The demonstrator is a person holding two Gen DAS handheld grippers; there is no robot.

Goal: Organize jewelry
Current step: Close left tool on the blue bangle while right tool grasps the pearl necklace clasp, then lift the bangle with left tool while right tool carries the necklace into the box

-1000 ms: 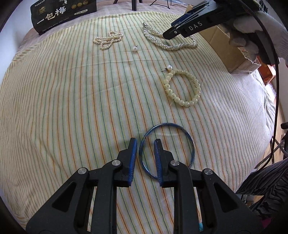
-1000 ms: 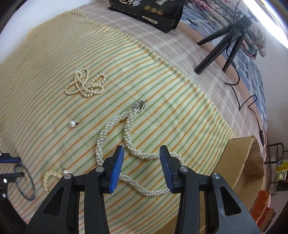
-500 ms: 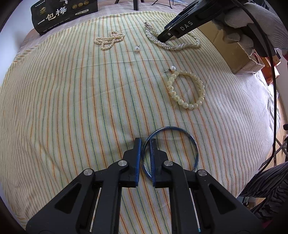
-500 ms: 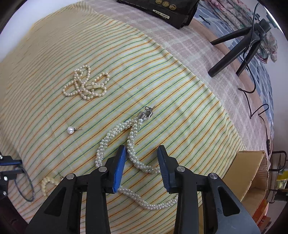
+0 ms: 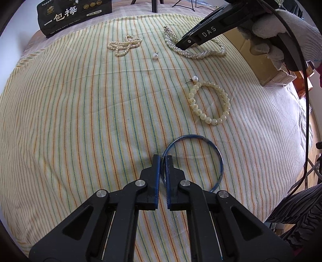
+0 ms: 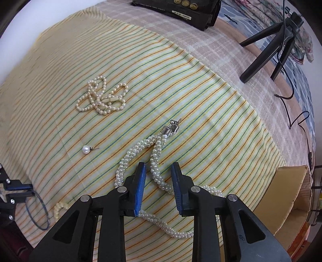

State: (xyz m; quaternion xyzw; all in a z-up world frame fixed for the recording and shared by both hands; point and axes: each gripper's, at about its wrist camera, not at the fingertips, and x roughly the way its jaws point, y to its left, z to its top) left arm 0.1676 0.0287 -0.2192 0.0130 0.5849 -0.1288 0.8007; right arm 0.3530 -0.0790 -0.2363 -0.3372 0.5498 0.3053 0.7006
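My left gripper is shut on the left rim of a thin blue bangle that lies on the striped cloth. My right gripper is open and straddles one strand of a twisted pearl necklace with a silver clasp. The right gripper also shows in the left wrist view, over the same necklace. A beaded cream bracelet, two pearl stud earrings and a thin pearl strand lie loose on the cloth.
An open cardboard box stands at the cloth's right edge. A black printed box sits at the far side. A black tripod and cables stand beyond the cloth.
My left gripper closed onto the bangle's rim. My right gripper dropped forward over the twisted necklace, jaws narrowing somewhat but still open.
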